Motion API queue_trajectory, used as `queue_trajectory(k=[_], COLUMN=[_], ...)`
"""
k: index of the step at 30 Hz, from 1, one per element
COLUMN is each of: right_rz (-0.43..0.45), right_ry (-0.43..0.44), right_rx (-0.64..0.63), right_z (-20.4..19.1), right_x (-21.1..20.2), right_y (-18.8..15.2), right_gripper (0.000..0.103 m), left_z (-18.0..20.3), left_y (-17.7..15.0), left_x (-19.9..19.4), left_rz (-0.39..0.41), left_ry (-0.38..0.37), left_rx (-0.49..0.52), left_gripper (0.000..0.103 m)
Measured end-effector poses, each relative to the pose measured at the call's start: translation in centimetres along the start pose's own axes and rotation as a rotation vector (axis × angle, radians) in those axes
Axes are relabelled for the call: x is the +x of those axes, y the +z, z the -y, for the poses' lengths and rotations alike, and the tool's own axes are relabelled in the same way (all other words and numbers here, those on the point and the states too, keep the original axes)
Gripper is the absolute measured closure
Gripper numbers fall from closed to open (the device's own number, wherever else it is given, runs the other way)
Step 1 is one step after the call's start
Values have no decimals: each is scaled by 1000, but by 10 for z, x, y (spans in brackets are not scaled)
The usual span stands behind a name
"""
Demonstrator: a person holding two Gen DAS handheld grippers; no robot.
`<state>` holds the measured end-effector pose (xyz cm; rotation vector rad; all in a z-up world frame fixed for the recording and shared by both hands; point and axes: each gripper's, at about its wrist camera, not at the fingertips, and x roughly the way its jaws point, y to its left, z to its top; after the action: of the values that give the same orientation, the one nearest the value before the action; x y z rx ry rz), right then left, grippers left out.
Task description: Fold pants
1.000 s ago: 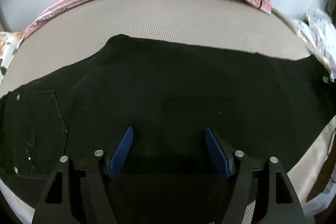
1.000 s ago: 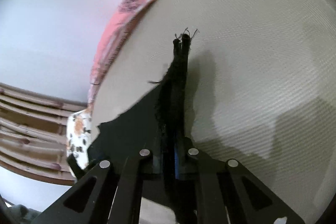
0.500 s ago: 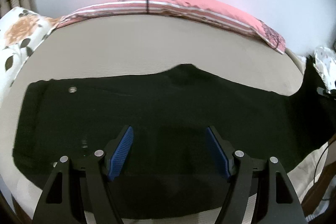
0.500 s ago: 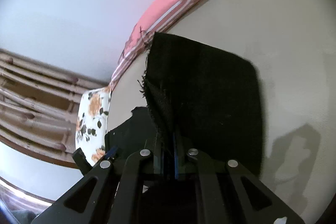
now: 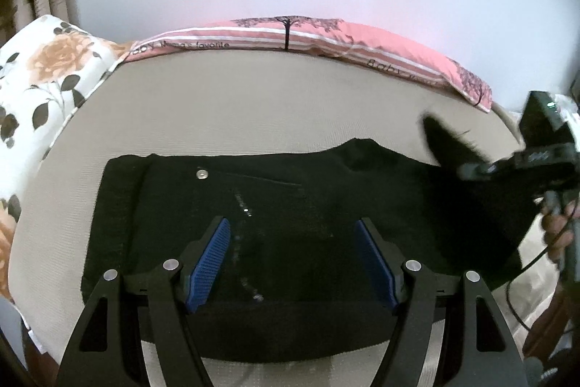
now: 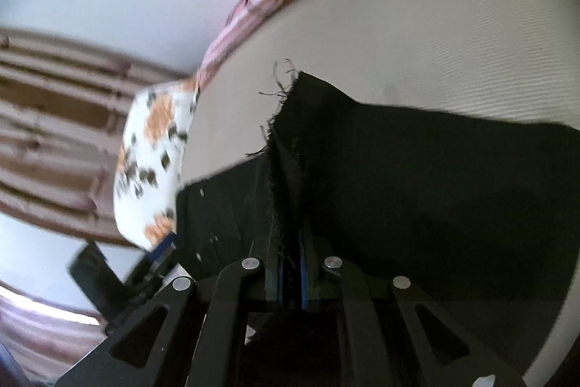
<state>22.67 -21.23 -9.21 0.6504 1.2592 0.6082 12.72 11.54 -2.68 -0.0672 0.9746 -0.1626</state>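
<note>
On the bed [image 5: 253, 111], black pants [image 5: 290, 205], right tool [image 6: 290, 272] pinching frayed hem [image 6: 286, 133], left tool [image 5: 291, 260] spread.

Beige bed [image 5: 253, 104] carries black pants [image 5: 290, 205], pink pillow [image 5: 326, 35], floral pillow [image 5: 43, 78].

Left wrist view looks low across the pants [image 5: 290, 205] toward the far wall. Right wrist view, close in, faces left; both share the pants and floral pillow [image 6: 152, 162].
</note>
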Motion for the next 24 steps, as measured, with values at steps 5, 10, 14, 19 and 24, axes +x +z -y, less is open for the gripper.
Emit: queue_trajectory(k=[5, 10, 14, 19, 24], right_rz=[-105, -147, -154, -83, 20], right_ry=[-104, -163, -109, -86, -132], right_rx=[-83, -114, -104, -87, -26], right_z=[-17, -22, -29, -32, -9], right_x=[50, 72, 65, 24, -35], right_y=[-12, -21, -26, -32, -48], right_gripper=[95, 74, 55, 55, 52], left_z=[-11, -12, -8, 2, 13], left_y=[-4, -6, -7, -11, -12], left_x=[-3, 0, 4, 14, 35], left_rz=[-1, -10, -25, -84, -202], left_ry=[-16, -46, -86, -177, -340], left_rx=[-26, -37, -40, -53, -114], left_gripper=[32, 32, 32, 32, 32])
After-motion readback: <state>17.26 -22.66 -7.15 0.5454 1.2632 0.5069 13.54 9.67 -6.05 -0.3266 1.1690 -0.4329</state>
